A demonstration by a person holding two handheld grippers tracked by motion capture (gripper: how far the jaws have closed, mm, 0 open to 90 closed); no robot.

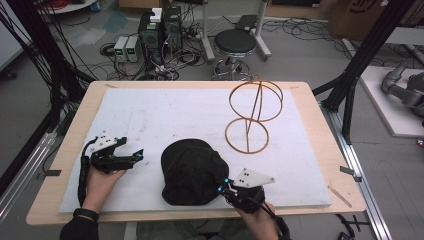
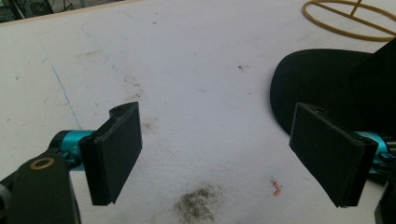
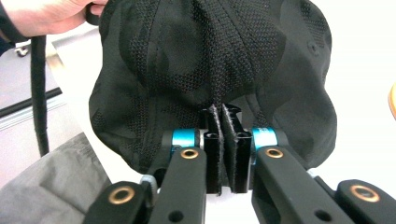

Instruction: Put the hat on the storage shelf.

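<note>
Black mesh fabric marks the thing we are working on: a dark cap that lies on the white sheet covering the bench, close to the near edge and about midway between the left and right edges. Our right gripper comes in at the near edge just right of the cap's lower rim. In the right gripper view its jaws are clenched almost pad to pad on a thin fold of the cap at the rim, with the fabric pinched between them; the crown spreads out beyond the jaws. We cannot tell from the high view whether the cap is lifted at that edge or lies flat, since the gripper body covers the spot.

Our left gripper rests above the sheet toward the near left corner of the bench, well apart from the cap's left side. Its jaws are released and stand wide, with bare sheet between them in the left gripper view; the cap's brim sits beyond the right-hand jaw without touching it.

Farther back, toward the far right corner, a wire stand of golden rings rises from the sheet, clear of both the cap and the grippers.
</note>
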